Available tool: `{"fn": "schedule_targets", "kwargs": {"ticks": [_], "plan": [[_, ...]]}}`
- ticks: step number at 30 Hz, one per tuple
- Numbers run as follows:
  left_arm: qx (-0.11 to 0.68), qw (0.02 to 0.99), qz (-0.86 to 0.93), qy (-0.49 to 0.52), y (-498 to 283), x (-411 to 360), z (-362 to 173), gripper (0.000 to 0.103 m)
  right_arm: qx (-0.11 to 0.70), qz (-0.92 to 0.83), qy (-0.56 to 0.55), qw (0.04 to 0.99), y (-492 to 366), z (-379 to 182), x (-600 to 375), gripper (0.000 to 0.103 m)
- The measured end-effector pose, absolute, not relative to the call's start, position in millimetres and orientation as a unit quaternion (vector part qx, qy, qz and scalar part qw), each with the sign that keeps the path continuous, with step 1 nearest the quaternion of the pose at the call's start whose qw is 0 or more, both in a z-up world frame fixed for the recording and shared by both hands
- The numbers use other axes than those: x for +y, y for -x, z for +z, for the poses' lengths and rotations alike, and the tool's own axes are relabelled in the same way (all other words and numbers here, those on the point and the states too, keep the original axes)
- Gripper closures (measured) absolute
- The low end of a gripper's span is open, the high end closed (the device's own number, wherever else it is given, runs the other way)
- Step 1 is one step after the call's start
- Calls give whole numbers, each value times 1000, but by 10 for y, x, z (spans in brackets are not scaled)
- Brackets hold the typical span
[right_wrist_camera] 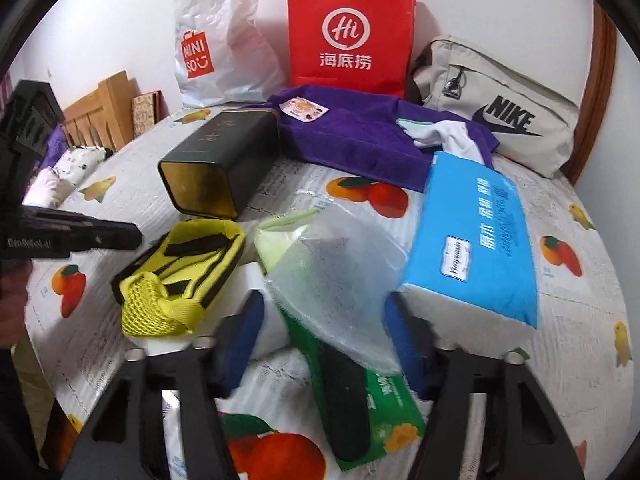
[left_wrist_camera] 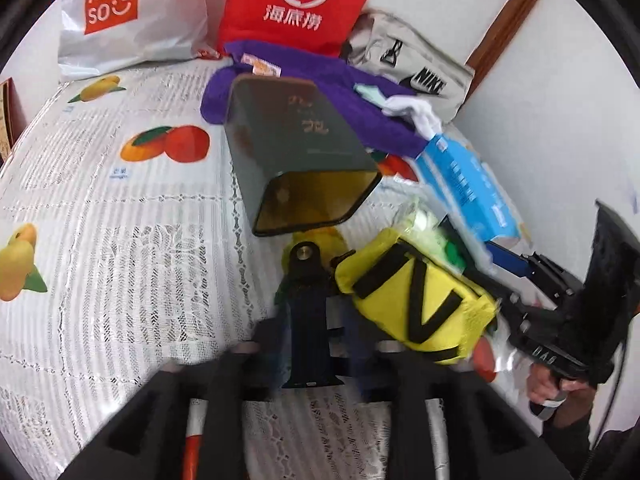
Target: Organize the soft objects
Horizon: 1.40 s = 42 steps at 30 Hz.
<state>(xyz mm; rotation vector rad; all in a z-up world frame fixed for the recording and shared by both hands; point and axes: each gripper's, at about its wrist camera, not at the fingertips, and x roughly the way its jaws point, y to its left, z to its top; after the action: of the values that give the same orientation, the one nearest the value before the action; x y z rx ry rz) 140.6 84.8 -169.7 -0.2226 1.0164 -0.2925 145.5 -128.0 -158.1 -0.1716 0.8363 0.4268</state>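
Observation:
My left gripper (left_wrist_camera: 310, 344) is shut on a dark navy watch strap (left_wrist_camera: 306, 312), held upright between its fingers. A yellow pouch with black straps (left_wrist_camera: 420, 300) lies just right of it; it also shows in the right wrist view (right_wrist_camera: 180, 276). My right gripper (right_wrist_camera: 324, 328) is open above a clear plastic bag (right_wrist_camera: 336, 264) and a green tissue pack (right_wrist_camera: 372, 400). A purple towel (right_wrist_camera: 360, 136) with a white sock (right_wrist_camera: 444, 136) on it lies at the back. A blue tissue pack (right_wrist_camera: 476, 240) lies right of my right gripper.
A dark green tin (right_wrist_camera: 216, 160) lies on its side, open end toward me. A white Miniso bag (right_wrist_camera: 216, 44), a red paper bag (right_wrist_camera: 350, 36) and a grey Nike bag (right_wrist_camera: 500, 108) stand along the wall. A fruit-print tablecloth (left_wrist_camera: 100, 220) covers the table. A wooden chair (right_wrist_camera: 96, 108) stands at left.

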Motion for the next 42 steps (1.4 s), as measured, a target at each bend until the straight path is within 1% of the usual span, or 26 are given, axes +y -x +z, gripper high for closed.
{"fn": "schedule_targets", "kwargs": {"ticks": [1,2,3,5,6,7,8,9,10,12,13,16,18,21,25,31,33,38,39,42], "plan": [[487,858,-133,97,-1415,830,-1714,55,405,211,79,886,-1462,-1583,-1277,67],[489,858,-130,92,-1415,817,-1727,55,406,215,76,885,-1463,-1578,-1281,75],[493,856,-131,90,-1420,810,-1746,55,405,215,78,885,-1457,-1569,-1285,86],[494,856,-131,83,-1431,782,-1777,55,402,208,85,888,-1454,-1560,-1291,90],[493,857,-129,75,-1428,768,-1778,55,402,210,84,888,-1453,-1554,-1298,94],[493,859,-125,62,-1438,730,-1784,58,398,212,77,889,-1452,-1537,-1313,96],[492,862,-117,43,-1446,685,-1787,65,395,211,70,891,-1447,-1511,-1331,96],[492,863,-111,28,-1459,659,-1793,84,392,212,63,893,-1437,-1480,-1353,98],[492,862,-117,23,-1470,636,-1794,84,387,219,55,894,-1418,-1428,-1381,99],[491,863,-118,23,-1477,648,-1773,86,377,226,50,897,-1374,-1346,-1414,99],[488,863,-123,30,-1468,673,-1751,92,371,228,48,899,-1341,-1291,-1440,99],[481,870,-108,30,-1423,746,-1667,96,357,234,40,903,-1236,-1140,-1543,99],[483,871,-89,13,-1392,776,-1652,96,350,232,38,907,-1155,-1061,-1630,99],[496,864,-85,15,-1391,829,-1708,96,349,227,36,909,-999,-986,-1801,99],[501,859,-95,43,-1398,894,-1760,96,353,211,34,911,-824,-967,-2042,99],[497,863,-90,31,-1482,799,-1791,97,383,195,36,902,-665,-1150,-2272,99],[494,865,-83,20,-1478,761,-1787,98,395,186,31,899,-695,-1272,-2309,99],[496,865,-80,18,-1462,746,-1790,98,403,184,25,896,-788,-1477,-2337,97],[497,864,-79,19,-1465,747,-1789,98,404,184,24,896,-812,-1504,-2336,93],[500,862,-79,18,-1473,749,-1788,98,406,188,25,894,-875,-1576,-2295,89]]}}
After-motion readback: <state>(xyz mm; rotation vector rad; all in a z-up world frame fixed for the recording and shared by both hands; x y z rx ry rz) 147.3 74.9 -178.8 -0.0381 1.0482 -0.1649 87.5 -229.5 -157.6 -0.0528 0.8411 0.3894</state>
